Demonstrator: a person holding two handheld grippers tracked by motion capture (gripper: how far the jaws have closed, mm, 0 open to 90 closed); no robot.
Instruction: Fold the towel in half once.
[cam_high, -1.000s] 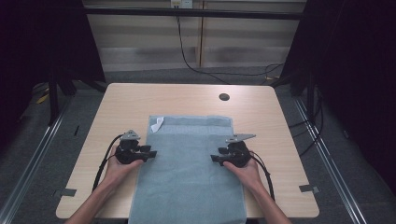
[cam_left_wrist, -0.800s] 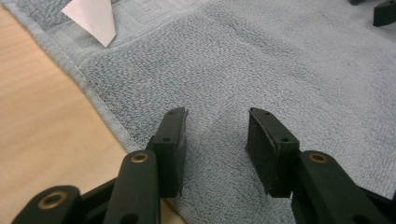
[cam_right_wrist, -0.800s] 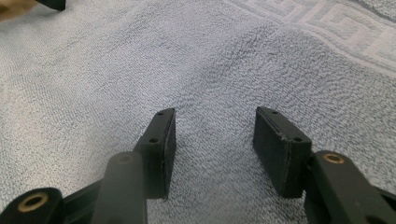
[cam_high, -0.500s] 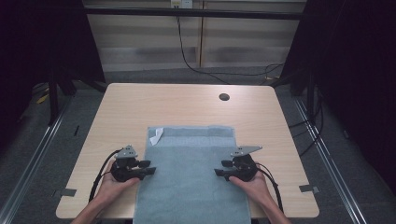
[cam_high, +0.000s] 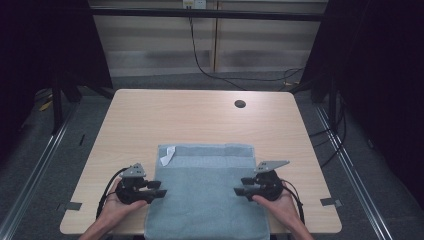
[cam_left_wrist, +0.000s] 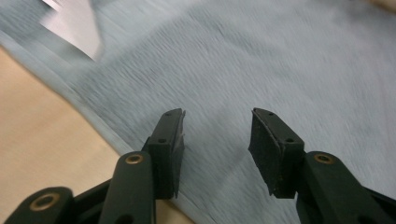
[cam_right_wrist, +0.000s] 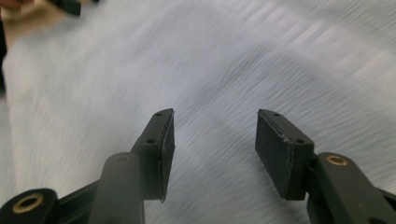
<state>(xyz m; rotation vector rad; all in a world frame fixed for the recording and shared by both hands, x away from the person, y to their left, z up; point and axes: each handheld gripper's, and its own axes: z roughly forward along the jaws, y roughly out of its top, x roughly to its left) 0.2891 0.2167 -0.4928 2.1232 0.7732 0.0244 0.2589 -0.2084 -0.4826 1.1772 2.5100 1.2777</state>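
We found the grey-blue towel (cam_high: 205, 192) lying flat on the near half of the desk (cam_high: 200, 120), its near edge hanging over the desk's front rim, with a white tag (cam_high: 167, 155) turned up at its far left corner. Compared with a second earlier, the towel's far edge sat nearer the person, and both hands had drawn back toward the front rim, so we judged that the cloth had been dragged nearer, presumably to set it up for folding or smoothing. The left claw (cam_high: 159, 192) lay at the towel's left edge and the right claw (cam_high: 239, 190) at its right edge, both pointing inward. The left claw's jaws had just been opening; in the left gripper view the left claw (cam_left_wrist: 215, 140) stood spread, with only flat cloth beneath the gap and nothing pinched. The right gripper view showed the right claw (cam_right_wrist: 212, 144) likewise spread over bare towel. We took this to mean that the pull was finished and the cloth released. The high view alone gave the towel's placement and overhang; the gripper views, though blurred, showed the empty gaps and the weave of the towel (cam_left_wrist: 280, 70).
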